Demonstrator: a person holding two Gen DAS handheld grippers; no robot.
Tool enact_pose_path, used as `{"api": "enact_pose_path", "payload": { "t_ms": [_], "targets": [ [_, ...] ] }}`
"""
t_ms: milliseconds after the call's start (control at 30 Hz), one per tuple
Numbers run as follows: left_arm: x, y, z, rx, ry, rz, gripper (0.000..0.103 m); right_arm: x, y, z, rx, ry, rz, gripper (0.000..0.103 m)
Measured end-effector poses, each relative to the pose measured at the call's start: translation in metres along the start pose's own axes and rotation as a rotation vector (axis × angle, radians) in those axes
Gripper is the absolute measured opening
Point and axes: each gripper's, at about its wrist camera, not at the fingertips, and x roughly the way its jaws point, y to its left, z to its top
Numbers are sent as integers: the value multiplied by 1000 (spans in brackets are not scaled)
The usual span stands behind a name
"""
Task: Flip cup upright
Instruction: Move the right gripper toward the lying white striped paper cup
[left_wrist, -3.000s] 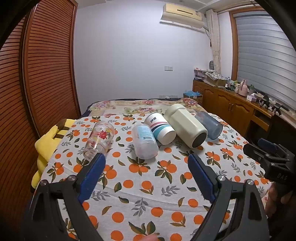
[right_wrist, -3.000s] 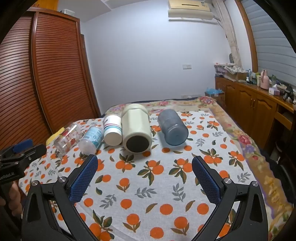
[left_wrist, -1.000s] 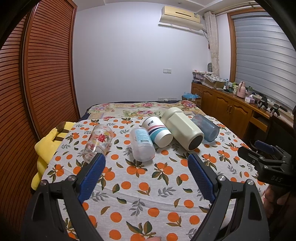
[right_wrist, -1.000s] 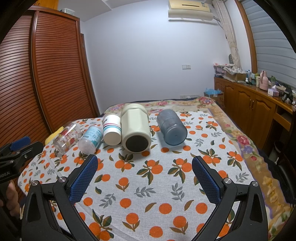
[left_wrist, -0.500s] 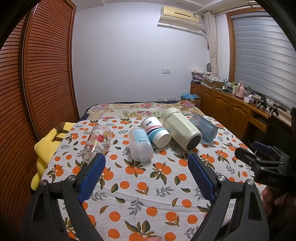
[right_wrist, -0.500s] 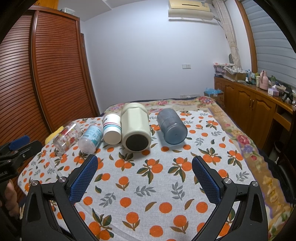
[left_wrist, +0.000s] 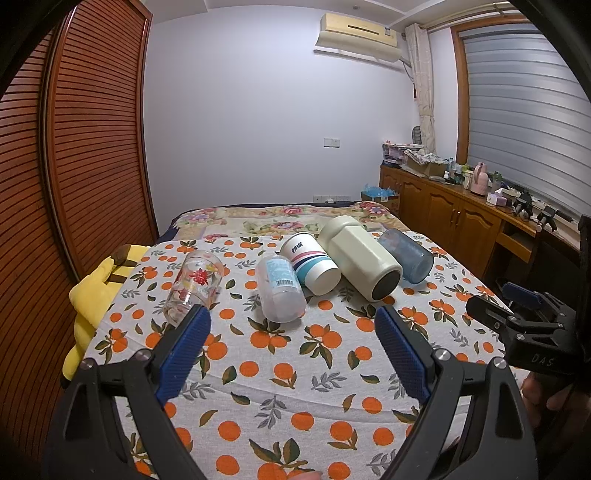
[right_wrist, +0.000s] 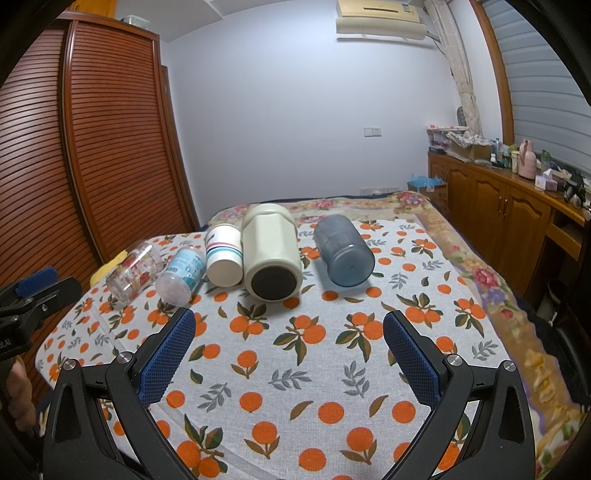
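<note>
Several cups lie on their sides in a row on the orange-print cloth (left_wrist: 288, 369): a clear glass with red print (left_wrist: 194, 282), a frosted plastic cup (left_wrist: 280, 284), a white striped cup (left_wrist: 314, 264), a large cream cup (left_wrist: 360, 256) and a blue-grey cup (left_wrist: 406, 254). In the right wrist view they are the glass (right_wrist: 135, 271), frosted cup (right_wrist: 181, 275), striped cup (right_wrist: 223, 254), cream cup (right_wrist: 271, 254) and blue-grey cup (right_wrist: 343, 254). My left gripper (left_wrist: 291, 347) is open and empty, short of the row. My right gripper (right_wrist: 288, 347) is open and empty too.
The cloth covers a bed with a floral blanket (left_wrist: 280, 218) at the far end. A slatted wooden wardrobe (left_wrist: 85, 147) stands on the left, wooden cabinets (left_wrist: 454, 218) on the right. A yellow plush (left_wrist: 96, 291) lies at the bed's left edge.
The left gripper has drawn back slightly, so the cups sit a little farther and smaller in its view. The right gripper has barely moved. Both stay open.
</note>
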Motion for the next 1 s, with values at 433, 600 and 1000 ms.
{"api": "enact_pose_path", "payload": {
  "t_ms": [433, 600, 1000],
  "targets": [
    [18, 14, 3, 9, 23, 25, 91, 18, 15, 16, -70, 19, 44, 103],
    [28, 24, 7, 13, 35, 33, 91, 32, 26, 27, -108, 47, 79, 102],
    [55, 50, 11, 5, 67, 7, 91, 75, 53, 57, -189, 151, 181, 86]
  ]
}}
